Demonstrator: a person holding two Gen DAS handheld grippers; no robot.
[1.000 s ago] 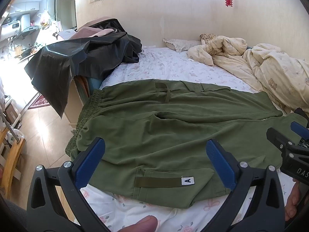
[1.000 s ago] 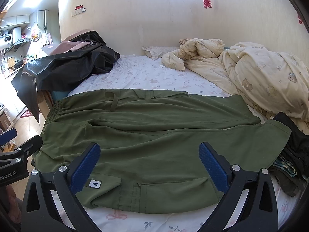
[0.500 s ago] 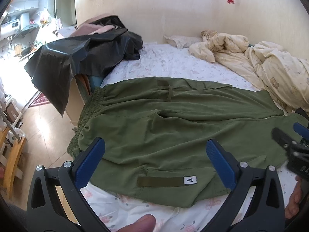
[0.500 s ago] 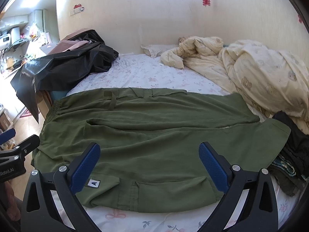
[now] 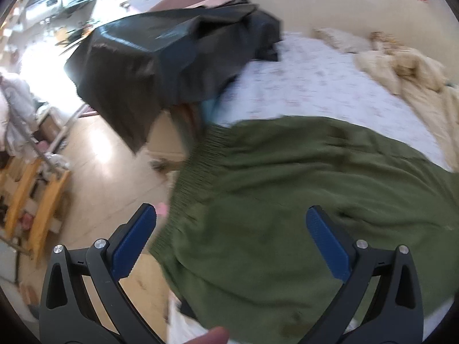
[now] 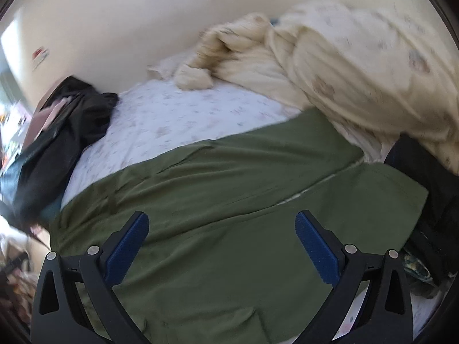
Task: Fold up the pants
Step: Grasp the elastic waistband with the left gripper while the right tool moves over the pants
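Observation:
Olive green pants [image 5: 301, 195] lie spread flat across the bed, waistband at the left bed edge, legs to the right. My left gripper [image 5: 229, 243] is open and empty, just above the elastic waistband [image 5: 186, 189]. My right gripper [image 6: 223, 243] is open and empty, above the lower part of the near leg [image 6: 229, 243]; the leg hems [image 6: 401, 183] lie to its right. Both views are blurred.
A black plastic sheet over a pile of things [image 5: 172, 51] stands left of the bed. A cream duvet [image 6: 344, 66] is heaped at the back right. Dark clothes [image 6: 424, 189] lie beside the leg hems. The floor and wooden furniture [image 5: 37, 200] are at the left.
Both grippers have moved down closer to the pants. The left one swung left toward the waistband, the right one swung right toward the leg ends. Neither gripper shows in the other's view now.

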